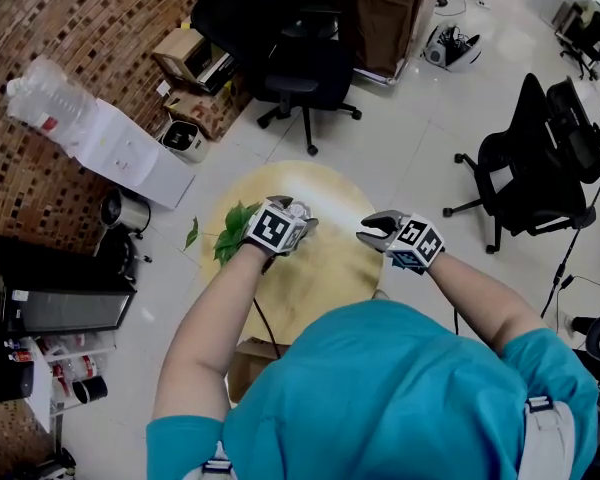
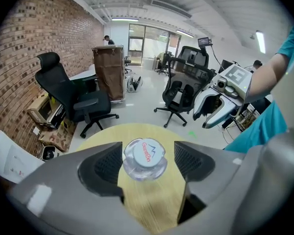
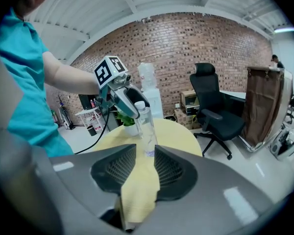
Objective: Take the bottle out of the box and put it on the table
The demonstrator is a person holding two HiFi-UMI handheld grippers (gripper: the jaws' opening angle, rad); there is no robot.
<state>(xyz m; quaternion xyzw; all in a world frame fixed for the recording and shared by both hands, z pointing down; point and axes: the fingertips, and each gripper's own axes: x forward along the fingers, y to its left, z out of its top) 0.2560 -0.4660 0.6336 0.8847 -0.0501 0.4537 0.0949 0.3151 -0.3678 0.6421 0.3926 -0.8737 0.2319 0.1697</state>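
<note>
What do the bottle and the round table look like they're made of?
Bottle: probably clear plastic; the body is see-through and glossy, and the cap is white with printing on it. Table: pale wood or wood-look laminate with a matte finish; faint grain shows and there is no strong glare.

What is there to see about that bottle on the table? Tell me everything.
The bottle is slim, clear plastic, with a white cap printed in red and blue. It stands upright on the round wooden table, next to a small green plant. The left tongs sit open around its top, and the pads do not seem to press on it.
</note>
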